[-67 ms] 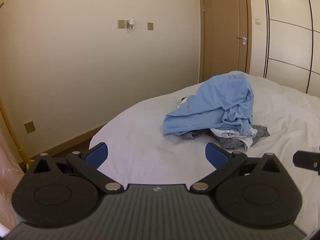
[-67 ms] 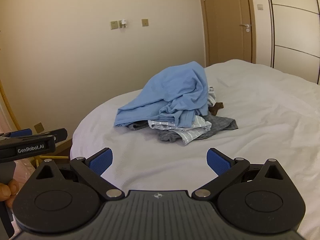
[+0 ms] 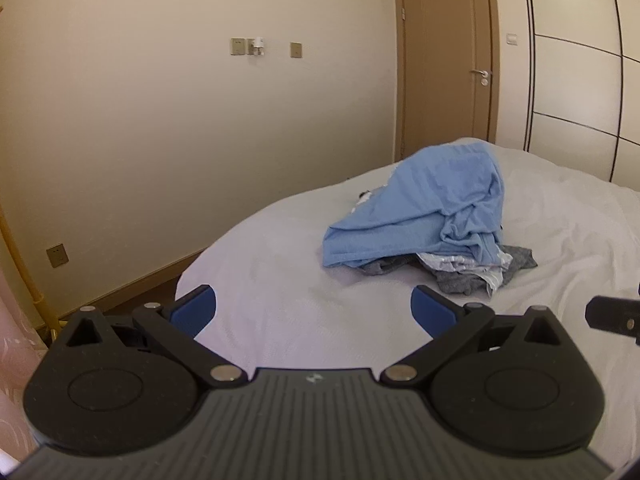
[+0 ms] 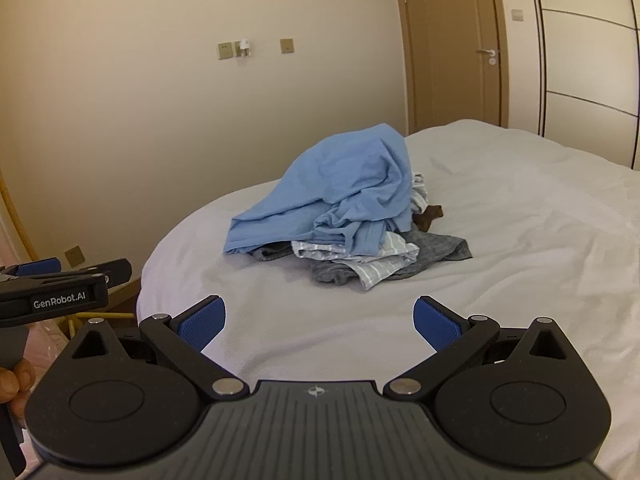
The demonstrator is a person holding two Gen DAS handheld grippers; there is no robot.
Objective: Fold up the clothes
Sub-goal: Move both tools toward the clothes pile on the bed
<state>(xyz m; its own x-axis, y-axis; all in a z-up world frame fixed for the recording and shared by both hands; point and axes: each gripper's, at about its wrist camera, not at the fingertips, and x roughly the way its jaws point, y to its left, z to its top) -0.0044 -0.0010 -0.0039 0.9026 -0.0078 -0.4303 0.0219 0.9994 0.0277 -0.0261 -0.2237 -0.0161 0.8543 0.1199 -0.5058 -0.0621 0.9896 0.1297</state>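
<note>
Both grippers, left gripper [image 3: 314, 312] and right gripper [image 4: 320, 318], fingers spread wide, short of the heap: best pinching the blue shirt [image 4: 340, 196] by one hem (topmost, crumpled), lifting clear of the striped garment [image 4: 360, 258] and grey garment [image 4: 436, 252].

The right gripper [image 4: 319, 320] hangs wide apart over the white bed [image 4: 520, 248]; beyond it a blue garment [image 4: 340, 188] tops a crumpled clothes pile [image 4: 372, 260], left gripper [image 4: 60, 280] far left

Left gripper [image 3: 314, 312] and right gripper [image 4: 320, 320], jaws wide apart.
</note>
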